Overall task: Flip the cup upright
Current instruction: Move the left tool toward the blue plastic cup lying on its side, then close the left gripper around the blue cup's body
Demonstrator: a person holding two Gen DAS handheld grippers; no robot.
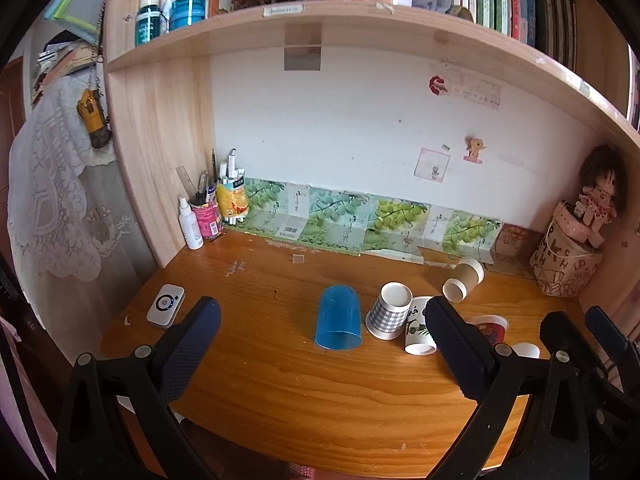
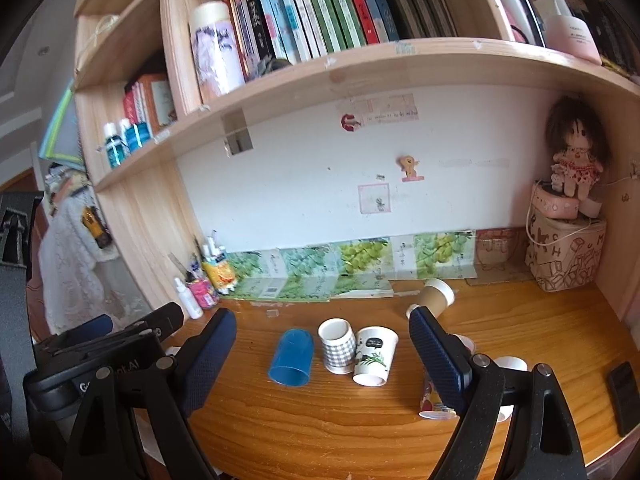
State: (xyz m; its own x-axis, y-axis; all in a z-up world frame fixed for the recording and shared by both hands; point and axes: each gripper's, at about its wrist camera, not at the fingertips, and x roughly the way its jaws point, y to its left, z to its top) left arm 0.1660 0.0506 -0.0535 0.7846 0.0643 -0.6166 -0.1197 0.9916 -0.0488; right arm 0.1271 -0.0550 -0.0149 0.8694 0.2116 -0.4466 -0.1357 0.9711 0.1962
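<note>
Several cups lie or stand mouth-down on the wooden desk (image 1: 280, 380). A blue translucent cup (image 1: 338, 317) (image 2: 291, 356) rests with its mouth toward me. Next to it are a grey checked paper cup (image 1: 389, 311) (image 2: 337, 345) and a panda-print cup (image 1: 418, 326) (image 2: 374, 356). A brown cup (image 1: 464, 279) (image 2: 434, 297) lies on its side behind them. A red-printed cup (image 1: 491, 328) (image 2: 434, 398) is partly hidden by fingers. My left gripper (image 1: 322, 340) and my right gripper (image 2: 322, 356) are both open and empty, above the desk's front part.
A white device (image 1: 166, 305) lies at the desk's left. Pen pots and a spray bottle (image 1: 191, 224) stand in the back left corner. A printed bag with a doll (image 2: 566, 248) fills the back right corner. A black phone (image 2: 624, 396) lies at the right edge. Bookshelf overhead.
</note>
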